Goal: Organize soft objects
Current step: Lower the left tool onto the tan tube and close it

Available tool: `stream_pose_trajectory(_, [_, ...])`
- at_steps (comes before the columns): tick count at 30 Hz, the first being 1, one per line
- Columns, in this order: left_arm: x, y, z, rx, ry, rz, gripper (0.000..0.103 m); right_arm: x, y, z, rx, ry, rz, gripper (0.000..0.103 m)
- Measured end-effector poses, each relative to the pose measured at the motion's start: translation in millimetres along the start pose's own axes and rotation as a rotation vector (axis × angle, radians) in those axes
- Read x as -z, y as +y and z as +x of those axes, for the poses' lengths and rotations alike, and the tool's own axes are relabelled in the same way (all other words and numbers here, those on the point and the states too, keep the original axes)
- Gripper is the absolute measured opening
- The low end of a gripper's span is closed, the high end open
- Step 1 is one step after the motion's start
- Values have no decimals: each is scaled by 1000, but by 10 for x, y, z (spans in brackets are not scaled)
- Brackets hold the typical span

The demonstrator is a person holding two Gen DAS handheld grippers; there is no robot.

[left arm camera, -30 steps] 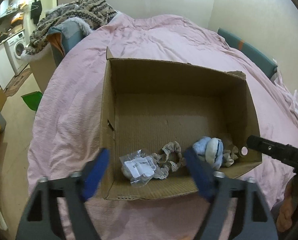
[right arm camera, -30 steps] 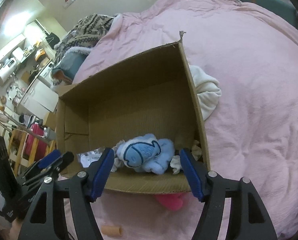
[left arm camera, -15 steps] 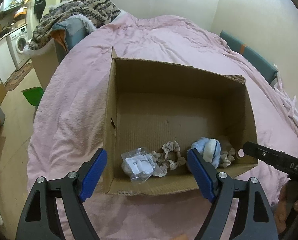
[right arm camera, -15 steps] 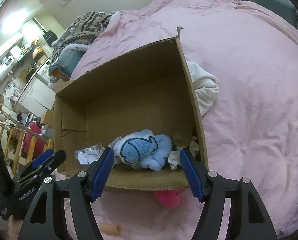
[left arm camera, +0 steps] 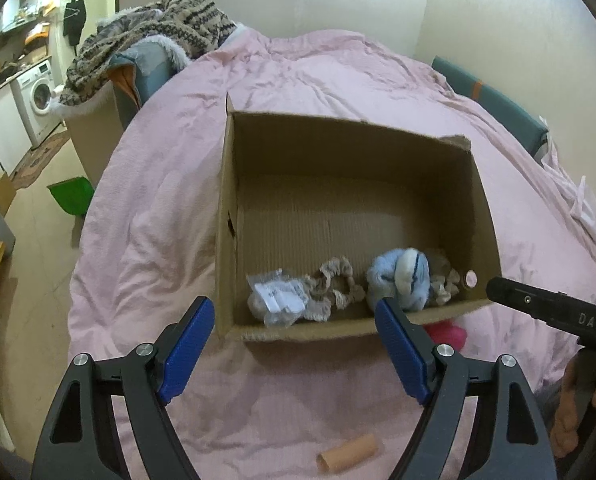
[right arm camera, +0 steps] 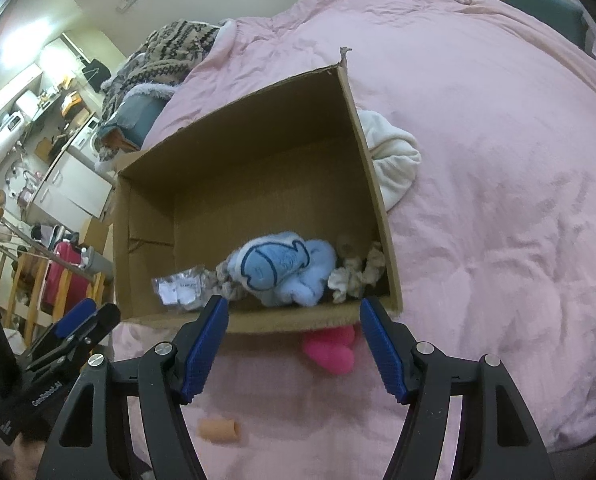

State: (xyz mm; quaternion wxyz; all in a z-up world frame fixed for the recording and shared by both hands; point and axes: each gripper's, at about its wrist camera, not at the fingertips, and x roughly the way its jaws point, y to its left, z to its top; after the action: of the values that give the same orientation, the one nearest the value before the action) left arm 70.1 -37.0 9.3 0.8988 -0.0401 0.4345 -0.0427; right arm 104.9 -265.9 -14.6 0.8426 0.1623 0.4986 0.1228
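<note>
Both grippers have drawn back from the open brown cardboard box on the pink quilted bedspread, exposing a small tan cardboard tube and a bright pink plush toy lying just outside its near wall. Left gripper and right gripper hang wide open, holding nothing. Inside, along the near wall: a clear plastic packet, a beige ruffled scrunchie and a pale blue plush toy. A white fleece bundle rests against the box's right side.
</note>
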Motion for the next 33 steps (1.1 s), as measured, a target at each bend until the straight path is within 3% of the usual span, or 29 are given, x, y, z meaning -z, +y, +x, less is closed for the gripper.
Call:
stream_pose_trajectory(7, [183,15,-33,10,55,-27,81,236,-28,14,1,64,29,72])
stream_pose_trajectory(11, [311,39,42,11,127,-41,81,355,-69,94,11,117,61,72])
stream_pose_trajectory(20, [664,-44,502,96,431,-47,81,391,-207,246,53,180,128,72])
stream_pose_trajectory(25, [862,-264,641,135,513,-2,80,393,-364,302,71,201,196,72])
stream_pose_trajectory(26, [905,-327,669,133,525,20,78,393,-397,310,70,204,213,72])
stream_pose_trajectory(28, [987,-435,720,123,551,72,48,390,-438,326,73,211,231,72])
stream_pose_trajectory(32, [1075,-554,717,73,541,161,32,383,-484,353,70,223,255,72])
stream_pose_trajectory(33, [1077,-565,707,82,537,164,17,381,-488,360,68,226,258,72])
